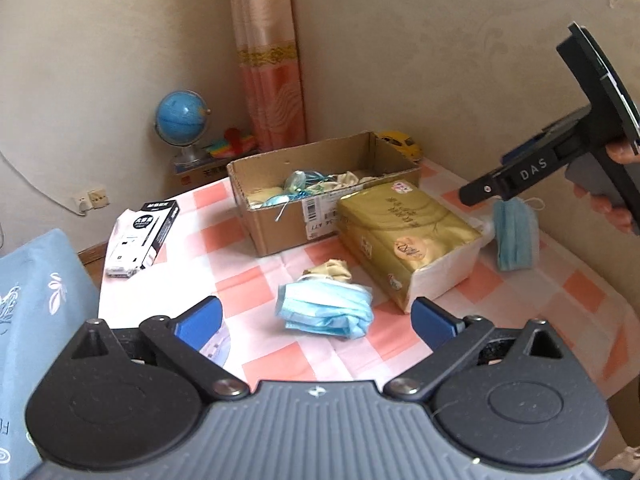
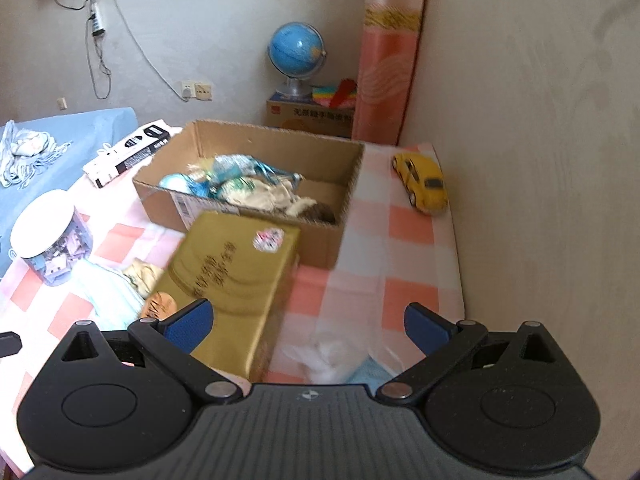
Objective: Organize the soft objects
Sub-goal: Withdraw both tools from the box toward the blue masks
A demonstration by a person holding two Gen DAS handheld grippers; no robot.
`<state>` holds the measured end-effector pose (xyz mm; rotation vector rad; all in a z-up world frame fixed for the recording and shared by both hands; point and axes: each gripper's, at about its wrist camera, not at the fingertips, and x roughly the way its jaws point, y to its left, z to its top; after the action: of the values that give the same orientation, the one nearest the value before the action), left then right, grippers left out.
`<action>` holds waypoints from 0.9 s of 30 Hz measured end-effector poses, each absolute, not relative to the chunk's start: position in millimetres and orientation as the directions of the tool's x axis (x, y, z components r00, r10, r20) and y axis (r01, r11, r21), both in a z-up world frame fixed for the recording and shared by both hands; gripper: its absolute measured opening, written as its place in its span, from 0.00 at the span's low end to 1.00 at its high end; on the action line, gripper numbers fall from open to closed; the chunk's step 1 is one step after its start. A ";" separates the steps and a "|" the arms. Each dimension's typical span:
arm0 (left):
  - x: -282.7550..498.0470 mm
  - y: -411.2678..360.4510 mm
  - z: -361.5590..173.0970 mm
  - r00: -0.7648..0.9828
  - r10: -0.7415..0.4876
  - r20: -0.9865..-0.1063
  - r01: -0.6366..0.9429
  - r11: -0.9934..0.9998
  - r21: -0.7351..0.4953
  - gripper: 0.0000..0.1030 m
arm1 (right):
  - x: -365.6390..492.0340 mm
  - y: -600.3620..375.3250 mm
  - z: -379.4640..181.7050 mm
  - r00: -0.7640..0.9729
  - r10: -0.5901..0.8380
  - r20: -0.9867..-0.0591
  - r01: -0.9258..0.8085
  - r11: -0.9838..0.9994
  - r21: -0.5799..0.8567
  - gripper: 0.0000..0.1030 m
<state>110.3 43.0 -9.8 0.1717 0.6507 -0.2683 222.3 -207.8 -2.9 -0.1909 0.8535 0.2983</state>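
Left tool [image 1: 316, 320] wide open, empty — straddle the crumpled face mask [image 1: 326, 310], pinch centrally; right tool [image 2: 308, 330] open, empty.

Cardboard box [image 1: 320, 196] stands at the table's [image 1: 256, 280] rear, holding soft items. Tissue pack [image 1: 404, 236] lies just before it, to the right. Crumpled face mask [image 1: 324, 310] lies left of the pack, nearer the front edge.
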 end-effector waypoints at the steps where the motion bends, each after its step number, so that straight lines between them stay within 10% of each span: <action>1: 109.2 42.8 -12.0 0.759 -0.195 -0.621 0.299 0.952 0.066 0.97 | 221.7 -210.2 -5.9 0.618 0.176 -0.766 -0.325 0.945 -0.045 1.00; 27: 100.3 40.7 -34.6 0.691 -0.285 -0.664 0.353 0.935 -0.034 0.97 | 159.7 -225.0 -47.5 0.549 0.184 -0.816 -0.279 0.960 0.029 1.00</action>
<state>100.3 40.7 -34.6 0.0990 0.7247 -0.3575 159.7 -225.0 -47.5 -0.1085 0.9517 0.2750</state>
